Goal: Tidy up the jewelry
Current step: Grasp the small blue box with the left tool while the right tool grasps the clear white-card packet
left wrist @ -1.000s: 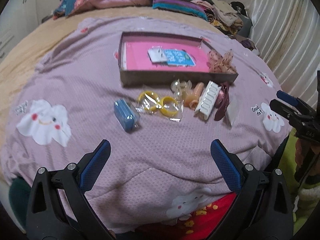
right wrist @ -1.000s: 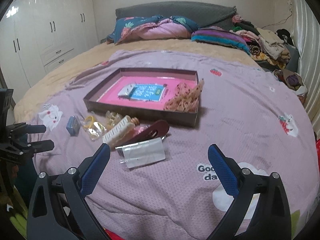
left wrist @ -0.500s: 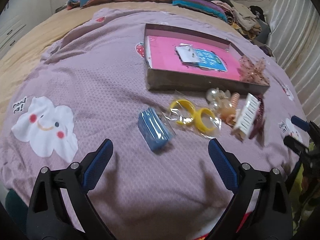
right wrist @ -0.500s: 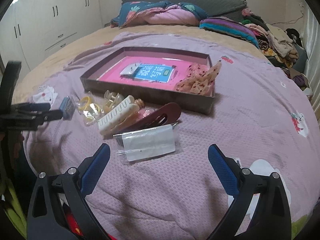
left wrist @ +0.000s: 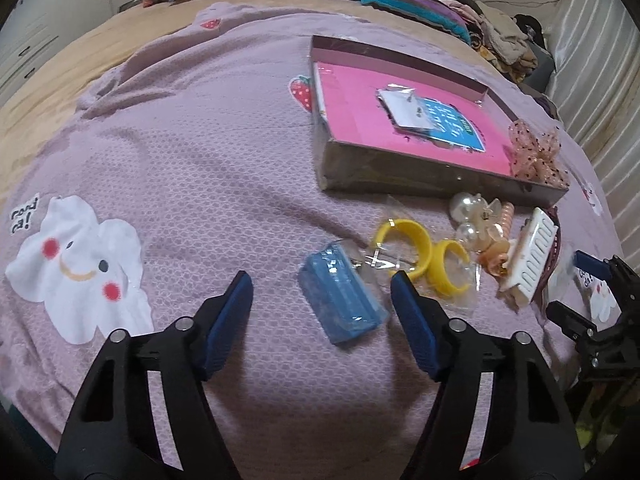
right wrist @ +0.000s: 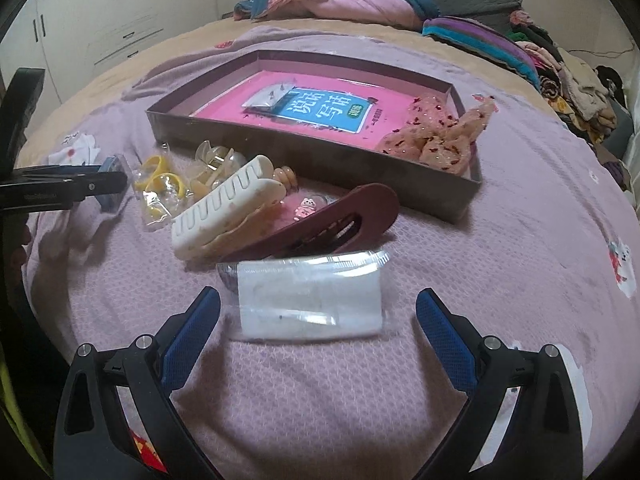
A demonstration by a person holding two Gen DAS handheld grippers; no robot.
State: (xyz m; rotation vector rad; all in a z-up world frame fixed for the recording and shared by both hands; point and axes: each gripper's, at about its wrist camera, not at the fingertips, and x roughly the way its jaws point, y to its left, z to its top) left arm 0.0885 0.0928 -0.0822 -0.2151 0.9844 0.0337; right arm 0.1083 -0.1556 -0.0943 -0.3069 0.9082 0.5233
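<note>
A blue packet (left wrist: 340,300) lies on the lilac bedspread between the fingers of my left gripper (left wrist: 320,280). Its jaws are closing and the pads stand clear of the packet on both sides. My right gripper (right wrist: 318,294) is open and straddles a clear packet with a white card (right wrist: 308,304). Behind that packet lie a maroon hair clip (right wrist: 332,220), a white claw clip (right wrist: 224,208), bagged yellow hoop earrings (left wrist: 420,252) and pearl pieces (left wrist: 468,212). The brown tray (left wrist: 400,168) holds a pink book, an earring card (left wrist: 404,112) and a peach dotted scrunchie (left wrist: 536,152).
Folded clothes and bedding (right wrist: 480,40) are piled along the head of the bed. White cupboards (right wrist: 100,20) stand to the left. The bedspread (left wrist: 180,140) left of the tray is bare. In the left wrist view the right gripper (left wrist: 580,292) shows at the right edge.
Both grippers have come down and closer to the bed. The left one has moved over the blue packet and its jaws have narrowed. The right one now straddles the clear packet.
</note>
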